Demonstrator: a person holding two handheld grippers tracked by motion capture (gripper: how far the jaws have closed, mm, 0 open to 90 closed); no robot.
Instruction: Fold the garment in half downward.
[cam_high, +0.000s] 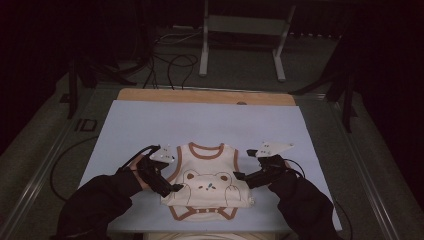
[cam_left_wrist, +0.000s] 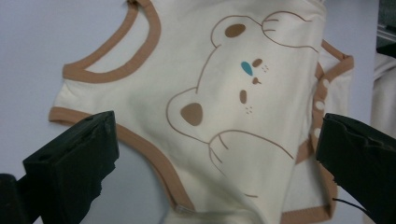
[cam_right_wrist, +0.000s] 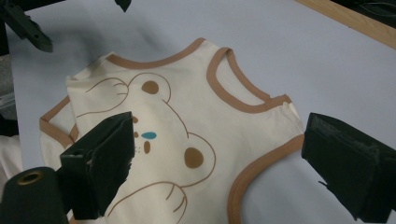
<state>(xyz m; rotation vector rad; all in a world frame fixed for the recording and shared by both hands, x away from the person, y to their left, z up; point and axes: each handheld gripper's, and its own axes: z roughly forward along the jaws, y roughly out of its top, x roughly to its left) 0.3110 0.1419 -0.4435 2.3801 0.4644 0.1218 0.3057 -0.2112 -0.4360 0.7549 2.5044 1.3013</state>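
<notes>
A cream baby bodysuit (cam_high: 207, 180) with brown trim and a bear print lies flat on the pale blue mat (cam_high: 150, 125), neck hole to the far side. My left gripper (cam_high: 174, 188) hovers at its left edge, jaws open. My right gripper (cam_high: 240, 176) is at its right edge, also open. In the left gripper view the bodysuit (cam_left_wrist: 224, 93) spreads between the wide-apart jaws of the left gripper (cam_left_wrist: 215, 161), with the snap buttons at the right. In the right gripper view the bear print on the bodysuit (cam_right_wrist: 187, 126) lies under the open right gripper (cam_right_wrist: 224, 168). Neither gripper holds anything.
The mat covers a wooden table whose bare edge (cam_high: 205, 96) shows at the back. Beyond it on the floor stand a metal frame (cam_high: 240, 40) and loose cables (cam_high: 170, 65). Bare mat stretches behind and beside the garment. The left gripper's tip (cam_right_wrist: 23, 25) shows in the right gripper view.
</notes>
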